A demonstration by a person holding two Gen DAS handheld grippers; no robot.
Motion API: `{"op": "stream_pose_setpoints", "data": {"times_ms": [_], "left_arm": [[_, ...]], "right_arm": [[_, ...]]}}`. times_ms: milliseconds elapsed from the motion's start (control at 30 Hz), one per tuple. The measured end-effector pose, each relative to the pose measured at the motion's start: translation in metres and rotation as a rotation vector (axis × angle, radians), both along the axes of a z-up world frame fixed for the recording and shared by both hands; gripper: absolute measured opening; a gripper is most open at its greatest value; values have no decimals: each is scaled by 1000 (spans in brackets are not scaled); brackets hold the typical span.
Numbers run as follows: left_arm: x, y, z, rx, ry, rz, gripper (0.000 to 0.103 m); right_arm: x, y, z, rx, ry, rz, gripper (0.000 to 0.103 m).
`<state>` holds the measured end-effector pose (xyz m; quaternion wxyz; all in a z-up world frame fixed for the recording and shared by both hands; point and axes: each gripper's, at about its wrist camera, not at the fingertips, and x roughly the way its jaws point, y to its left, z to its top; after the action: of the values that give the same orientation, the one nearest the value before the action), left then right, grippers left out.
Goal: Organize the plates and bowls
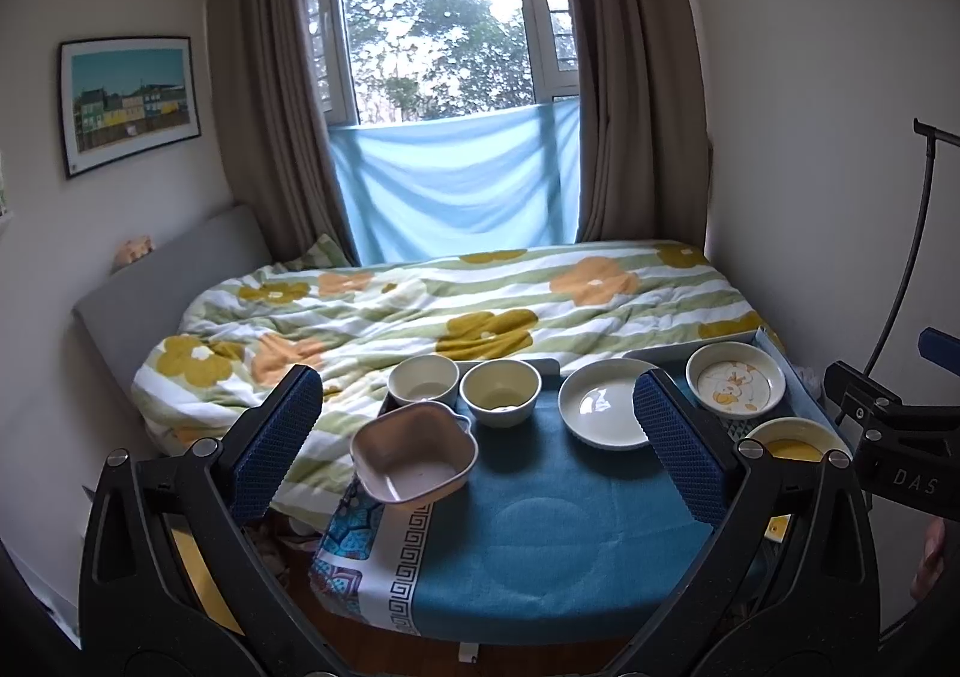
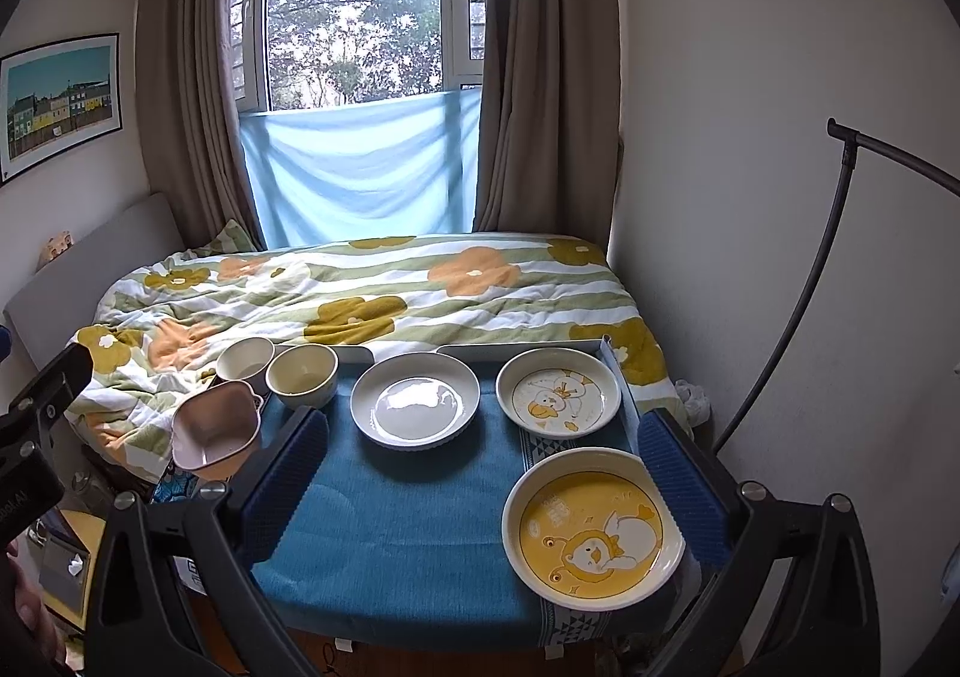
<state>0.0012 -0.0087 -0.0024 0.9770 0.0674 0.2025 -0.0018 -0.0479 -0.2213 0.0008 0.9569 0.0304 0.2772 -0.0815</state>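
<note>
Empty pink bowl (image 1: pixel 414 452), two cream bowls (image 1: pixel 499 390), three plates (image 2: pixel 415 398); both grippers' jaws wide apart.

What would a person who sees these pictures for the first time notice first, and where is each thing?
The eye goes first to the yellow duck plate at the near right corner of the blue-covered table, close to the open right gripper. Behind it lie a white duck plate and a plain plate, with three bowls at the far left. The flowered quilt fills the bed under the window.
</note>
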Motion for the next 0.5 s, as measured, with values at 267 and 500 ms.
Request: {"op": "stream_pose_setpoints", "data": {"times_ms": [267, 500], "left_arm": [[1, 4, -1, -4, 1, -10, 103], [3, 5, 0, 0, 5, -8, 103]], "right_arm": [[-4, 3, -5, 0, 2, 1, 103], [-2, 1, -6, 0, 4, -1, 103]]}}
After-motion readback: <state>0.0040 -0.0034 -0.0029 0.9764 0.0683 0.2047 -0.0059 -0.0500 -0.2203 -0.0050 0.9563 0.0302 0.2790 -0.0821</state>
